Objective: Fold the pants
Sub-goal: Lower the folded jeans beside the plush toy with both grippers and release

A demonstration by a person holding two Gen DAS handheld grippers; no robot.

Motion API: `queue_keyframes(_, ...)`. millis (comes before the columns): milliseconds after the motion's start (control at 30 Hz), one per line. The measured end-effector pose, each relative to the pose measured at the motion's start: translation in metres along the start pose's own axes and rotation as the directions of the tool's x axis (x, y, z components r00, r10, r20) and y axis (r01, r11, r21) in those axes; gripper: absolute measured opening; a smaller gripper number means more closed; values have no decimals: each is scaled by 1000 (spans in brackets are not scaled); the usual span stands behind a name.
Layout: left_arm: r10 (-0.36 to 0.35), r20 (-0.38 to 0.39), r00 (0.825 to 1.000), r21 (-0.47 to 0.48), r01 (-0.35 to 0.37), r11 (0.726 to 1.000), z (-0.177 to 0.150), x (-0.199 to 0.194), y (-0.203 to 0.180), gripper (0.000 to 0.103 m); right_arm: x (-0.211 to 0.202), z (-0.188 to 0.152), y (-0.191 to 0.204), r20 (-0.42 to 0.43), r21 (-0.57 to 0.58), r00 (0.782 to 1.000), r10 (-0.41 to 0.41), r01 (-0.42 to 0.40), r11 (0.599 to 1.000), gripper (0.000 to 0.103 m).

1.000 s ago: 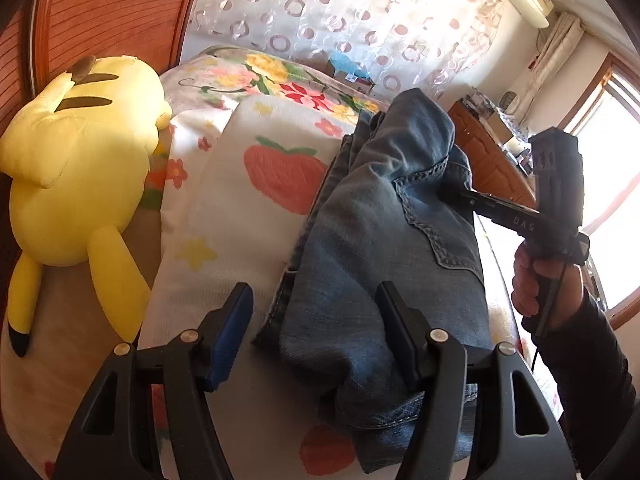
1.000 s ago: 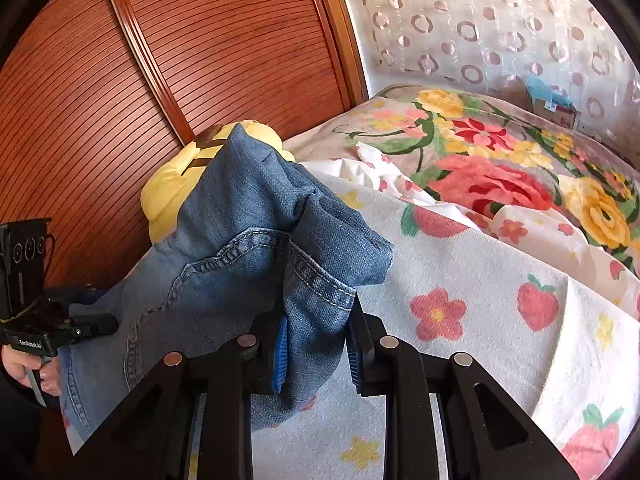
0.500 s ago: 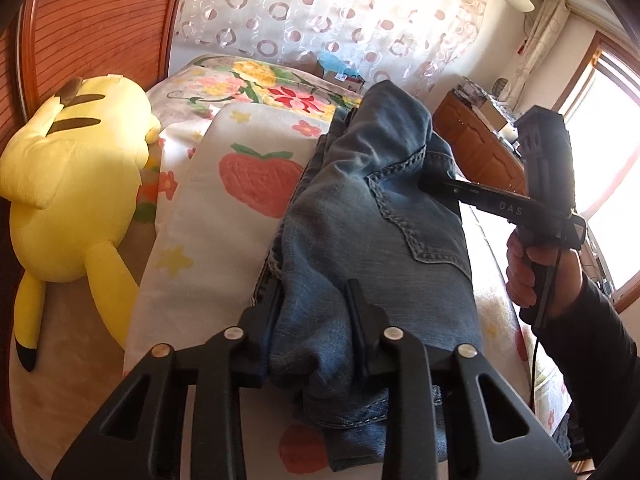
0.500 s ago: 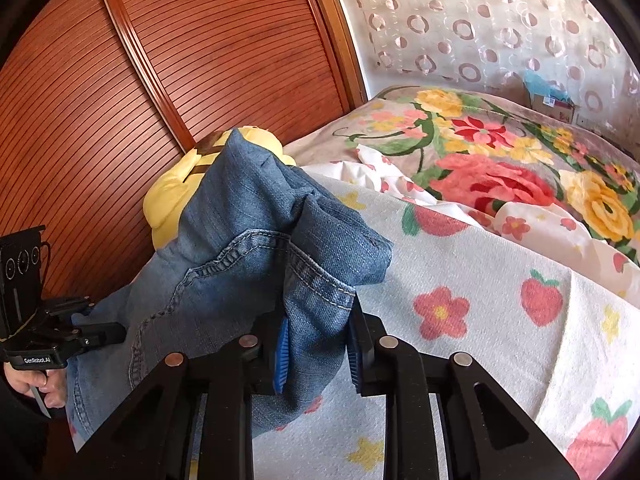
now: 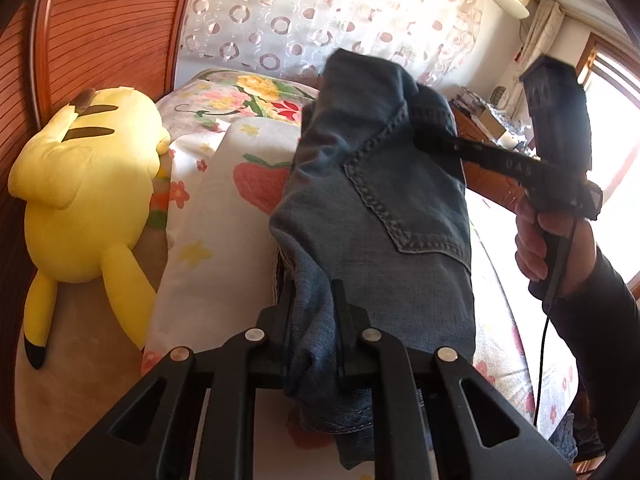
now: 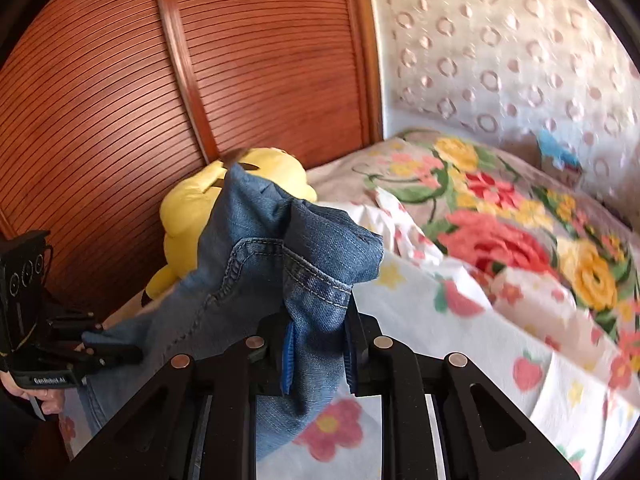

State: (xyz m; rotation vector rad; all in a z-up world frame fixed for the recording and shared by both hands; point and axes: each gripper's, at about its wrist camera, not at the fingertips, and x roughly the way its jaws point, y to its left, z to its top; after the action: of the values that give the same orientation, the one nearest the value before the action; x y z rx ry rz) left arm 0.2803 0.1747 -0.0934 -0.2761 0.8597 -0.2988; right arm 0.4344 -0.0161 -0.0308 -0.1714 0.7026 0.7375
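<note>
Blue denim pants (image 5: pixel 384 216) hang bunched between both grippers above the bed. My left gripper (image 5: pixel 314 320) is shut on the near end of the denim; folds drape below its jaws. In the left wrist view the right gripper (image 5: pixel 424 136) pinches the far, higher end by the back pocket. In the right wrist view my right gripper (image 6: pixel 318 344) is shut on a thick fold of the pants (image 6: pixel 280 256), and the left gripper (image 6: pixel 116 350) holds the other end at lower left.
A strawberry-and-flower print sheet (image 5: pixel 224 216) covers the bed, with a floral quilt (image 6: pixel 500 208) at the head. A yellow plush toy (image 5: pixel 84 188) lies at the left by the wooden slatted wall (image 6: pixel 200 80). A dresser (image 5: pixel 484 160) stands on the right.
My left gripper closed from open onto the near end of the pants. Both grippers have lifted the denim higher off the sheet.
</note>
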Motion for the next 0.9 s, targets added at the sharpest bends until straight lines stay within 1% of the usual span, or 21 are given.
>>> queue_keyframes(167, -7, 28, 1000, -44, 8, 999, -5, -13, 13, 15, 2, 17, 28, 9, -65, 1000, 26, -26, 998, 19)
queue_keyframes(300, 9, 48, 999, -85, -4, 996, -7, -23, 31, 15, 9, 31, 51, 16, -124, 998, 58, -55, 991, 19)
queue_keyframes(467, 45, 78, 996, -119, -35, 992, -1, -40, 52, 15, 24, 48, 68, 24, -157, 994, 102, -98, 983, 19)
queue_keyframes(567, 65, 93, 994, -125, -53, 991, 6, -49, 60, 15, 28, 53, 62, 42, -146, 990, 132, -124, 981, 19)
queue_keyframes(667, 85, 99, 991, -119, -73, 990, 21, -50, 65, 15, 36, 56, 47, 61, -102, 988, 145, -138, 985, 19)
queue_keyframes(800, 105, 79, 991, -94, -97, 991, 39, -34, 66, 15, 56, 48, 17, 55, -34, 992, 110, -108, 994, 19)
queue_keyframes(900, 113, 53, 992, -70, -109, 992, 50, -16, 63, 15, 70, 38, -9, 28, 26, 997, 78, -79, 997, 19)
